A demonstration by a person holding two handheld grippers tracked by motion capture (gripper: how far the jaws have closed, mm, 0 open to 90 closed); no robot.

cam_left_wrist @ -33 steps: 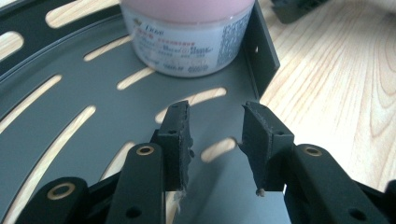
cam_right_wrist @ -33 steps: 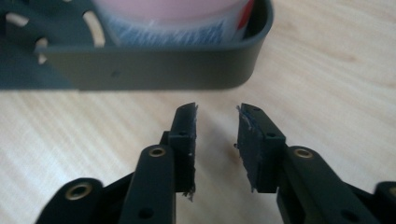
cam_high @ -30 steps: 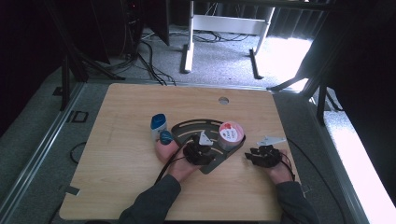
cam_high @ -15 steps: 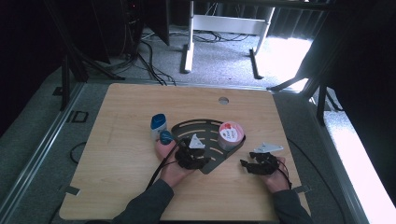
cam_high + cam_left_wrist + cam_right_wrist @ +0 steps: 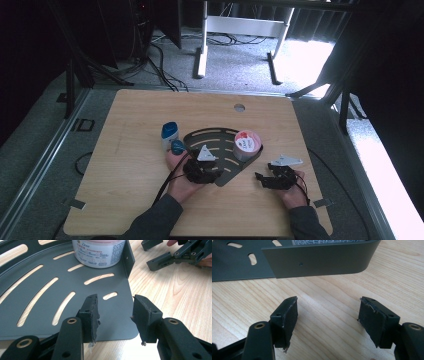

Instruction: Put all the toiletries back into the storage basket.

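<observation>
Dove jar [image 5: 98, 252] cut off at the top edge beyond the left claw [image 5: 114, 315]; blue-capped bottle [image 5: 169, 134] too small to read. Left claw apart over the near corner of the dark slotted corner shelf [image 5: 37, 322], clamping nothing. Right claw [image 5: 328, 320], at the shelf wall a second ago, now apart over bare table [image 5: 332, 290], both having just been opening.

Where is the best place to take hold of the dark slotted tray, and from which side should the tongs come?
Probably the tray's thin flat corner nearest the person, approached level from that side: it lies flat, and the left tongs stand open over this edge. The upright wall by the jar is another option.
</observation>
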